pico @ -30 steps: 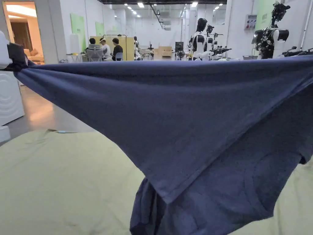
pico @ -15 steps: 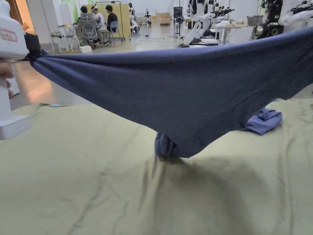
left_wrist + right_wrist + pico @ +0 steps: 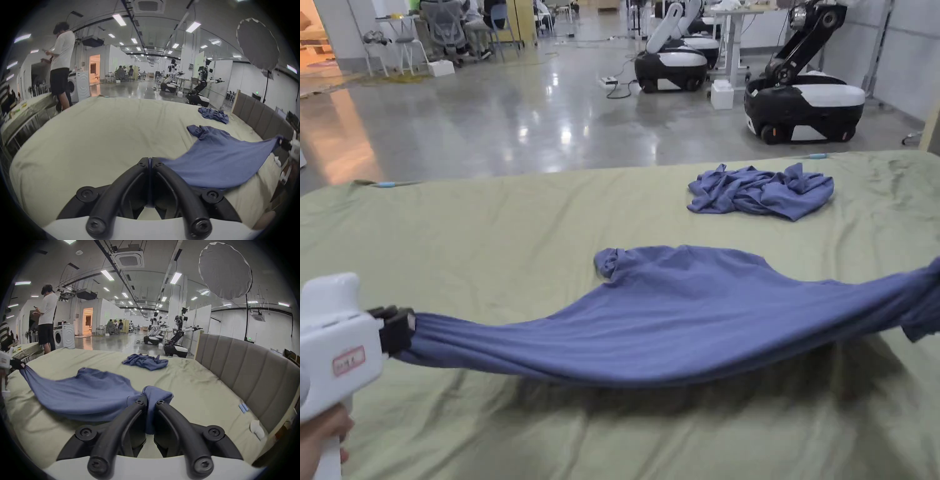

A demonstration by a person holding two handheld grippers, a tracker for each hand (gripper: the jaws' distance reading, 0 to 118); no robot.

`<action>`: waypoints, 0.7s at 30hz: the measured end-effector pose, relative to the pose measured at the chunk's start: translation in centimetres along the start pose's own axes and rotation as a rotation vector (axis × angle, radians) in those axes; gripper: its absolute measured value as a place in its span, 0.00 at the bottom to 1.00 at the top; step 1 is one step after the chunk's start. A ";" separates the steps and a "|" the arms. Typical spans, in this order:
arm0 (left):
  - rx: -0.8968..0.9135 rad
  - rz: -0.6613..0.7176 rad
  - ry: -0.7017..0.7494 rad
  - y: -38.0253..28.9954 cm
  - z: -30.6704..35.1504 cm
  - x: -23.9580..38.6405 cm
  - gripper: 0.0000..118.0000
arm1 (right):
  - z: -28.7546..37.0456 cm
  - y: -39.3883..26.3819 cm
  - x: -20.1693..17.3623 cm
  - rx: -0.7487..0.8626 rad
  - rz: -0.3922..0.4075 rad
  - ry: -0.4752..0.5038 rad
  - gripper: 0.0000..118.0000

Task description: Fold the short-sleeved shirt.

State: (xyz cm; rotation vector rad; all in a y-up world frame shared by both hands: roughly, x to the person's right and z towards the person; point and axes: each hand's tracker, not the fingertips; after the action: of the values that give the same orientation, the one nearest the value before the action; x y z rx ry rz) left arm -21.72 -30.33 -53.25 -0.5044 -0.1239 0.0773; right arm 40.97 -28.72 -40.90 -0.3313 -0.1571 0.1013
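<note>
Shirt (image 3: 687,325) over green bedsheet (image 3: 487,250), glossy floor (image 3: 519,119).

Two shirts (image 3: 687,312), two tools (image 3: 394,328)

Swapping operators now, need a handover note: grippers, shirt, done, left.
Left gripper: shut on one end of the blue shirt.
Right gripper: shut on the opposite end, cloth bunched between its fingers.
Shirt: stretched between both, far part lying on the green bed sheet, near edge off the sheet. Crumpled blue garment lies beyond, untouched.
Done: shirt picked up and spread.
Left: lay it flat, fold sleeves and body.
</note>
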 end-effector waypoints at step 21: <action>-0.162 -0.016 0.049 -13.4 16.0 -2.7 1.00 | 17.0 -12.6 -1.2 -0.230 -0.024 -0.018 1.00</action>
State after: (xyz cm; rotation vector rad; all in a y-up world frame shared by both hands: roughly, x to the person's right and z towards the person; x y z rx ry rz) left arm -26.00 -34.64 -33.11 -0.6662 -0.0861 0.0398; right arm 37.84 -35.35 -21.01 -0.5573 -0.1907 0.0622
